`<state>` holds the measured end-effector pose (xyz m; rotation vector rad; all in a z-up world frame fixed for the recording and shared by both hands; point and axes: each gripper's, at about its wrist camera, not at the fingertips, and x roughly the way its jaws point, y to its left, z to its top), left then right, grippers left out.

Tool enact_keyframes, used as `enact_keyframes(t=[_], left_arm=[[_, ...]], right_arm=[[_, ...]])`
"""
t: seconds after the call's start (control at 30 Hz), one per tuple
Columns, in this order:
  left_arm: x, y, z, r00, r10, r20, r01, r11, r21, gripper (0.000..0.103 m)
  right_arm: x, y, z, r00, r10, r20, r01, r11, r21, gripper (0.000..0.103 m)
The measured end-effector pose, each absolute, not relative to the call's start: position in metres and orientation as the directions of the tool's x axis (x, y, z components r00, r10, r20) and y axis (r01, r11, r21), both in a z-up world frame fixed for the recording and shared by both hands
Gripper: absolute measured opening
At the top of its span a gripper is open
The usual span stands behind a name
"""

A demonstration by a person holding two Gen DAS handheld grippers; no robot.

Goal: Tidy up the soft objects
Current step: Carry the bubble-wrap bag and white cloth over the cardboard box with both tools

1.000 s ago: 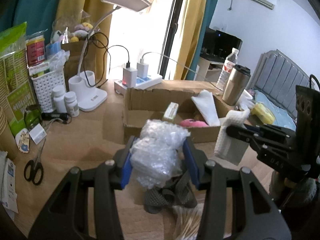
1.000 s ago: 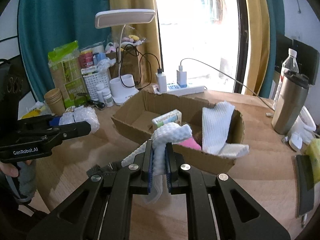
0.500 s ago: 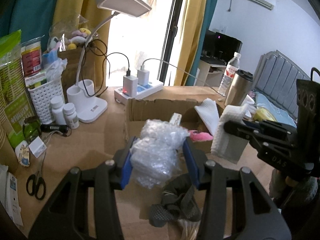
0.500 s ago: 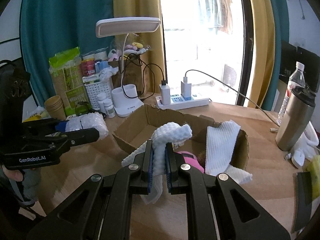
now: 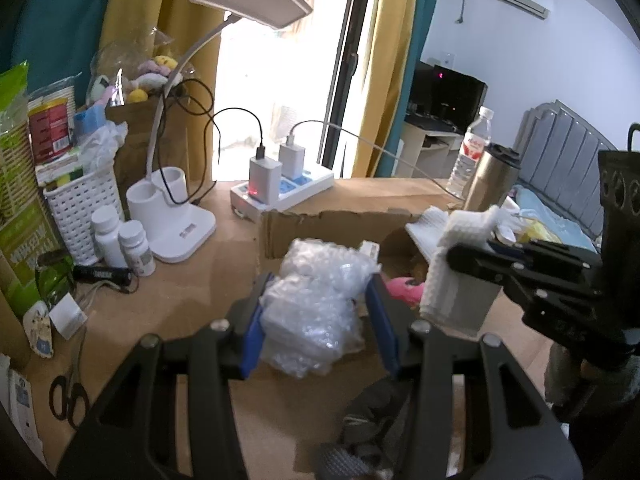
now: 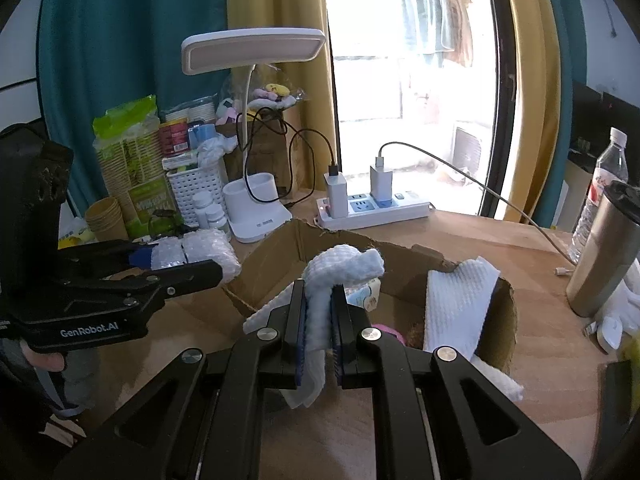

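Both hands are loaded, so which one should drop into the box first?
Right, probably. The right gripper holds its white cloth at the cardboard box opening; the left gripper with bubble wrap sits outside it.

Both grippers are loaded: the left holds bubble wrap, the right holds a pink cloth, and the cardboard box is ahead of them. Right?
Not quite. The right gripper is shut on a white cloth, not a pink one, as the right wrist view shows. The left gripper does hold the bubble wrap, and the cardboard box is ahead.

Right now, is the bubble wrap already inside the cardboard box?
Out. The left tongs hold the bubble wrap beside the cardboard box, outside its wall.
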<state>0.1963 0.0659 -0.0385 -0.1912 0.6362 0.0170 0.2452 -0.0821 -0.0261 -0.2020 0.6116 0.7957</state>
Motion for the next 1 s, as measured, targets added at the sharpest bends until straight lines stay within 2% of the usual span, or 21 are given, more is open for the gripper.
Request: enact_keyframes(t=[0.67, 1.0], left_arm=[[0.24, 0.082, -0.058, 0.792, -0.078, -0.605, -0.057, 0.978, -0.201, 0.048], [0.259, 0.084, -0.074, 0.761, -0.083, -0.644, -0.058, 0.979, -0.195, 0.05]], right_arm=[[0.28, -0.057, -0.038, 0.507, 0.61, -0.609, -0.731, 0.679, 0.073, 0.012], [0.29, -0.047, -0.049, 0.484, 0.606, -0.631, -0.735, 0.673, 0.082, 0.012]])
